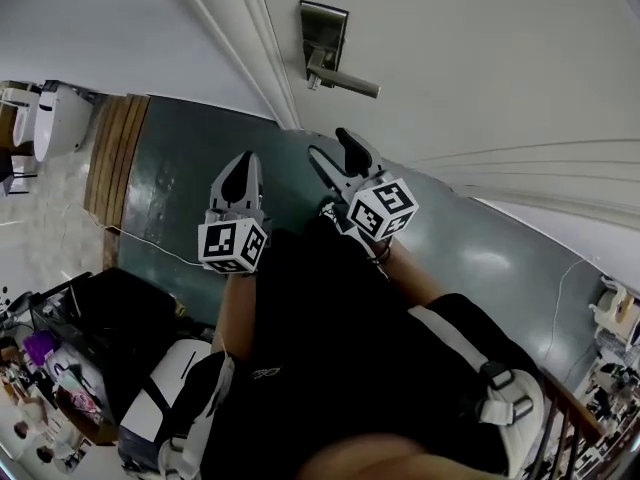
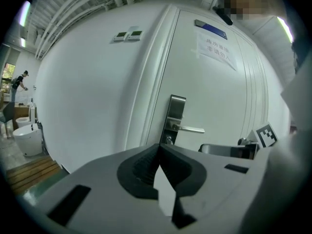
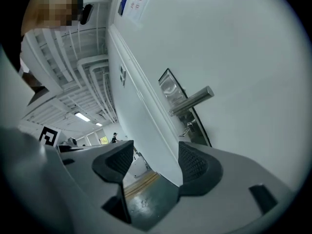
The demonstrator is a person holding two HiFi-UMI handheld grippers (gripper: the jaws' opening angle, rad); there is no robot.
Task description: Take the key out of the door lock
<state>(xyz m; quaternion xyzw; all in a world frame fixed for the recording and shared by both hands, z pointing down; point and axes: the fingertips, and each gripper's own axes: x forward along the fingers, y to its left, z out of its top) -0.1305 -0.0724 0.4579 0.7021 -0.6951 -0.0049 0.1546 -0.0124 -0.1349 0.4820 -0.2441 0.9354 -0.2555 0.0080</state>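
The white door (image 1: pixel 480 48) fills the head view's upper right, its lock plate (image 1: pixel 322 28) and lever handle (image 1: pixel 345 83) at 12 o'clock from both tools. Left tool (image 1: pixel 240 173) — pressed together, empty; right tool (image 1: pixel 335 150) — spread, empty. The key (image 2: pixel 168 139) sits in the lock at 6 o'clock of the handle, well apart from both.

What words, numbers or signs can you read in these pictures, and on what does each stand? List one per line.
Nothing here can be read with certainty.
Paper notice on the door: printed characters, too blurred to read.
Blue plate above it: no legible print.
Two wall panels: too small to read.
Marker cubes: black-and-white square patterns, no words.
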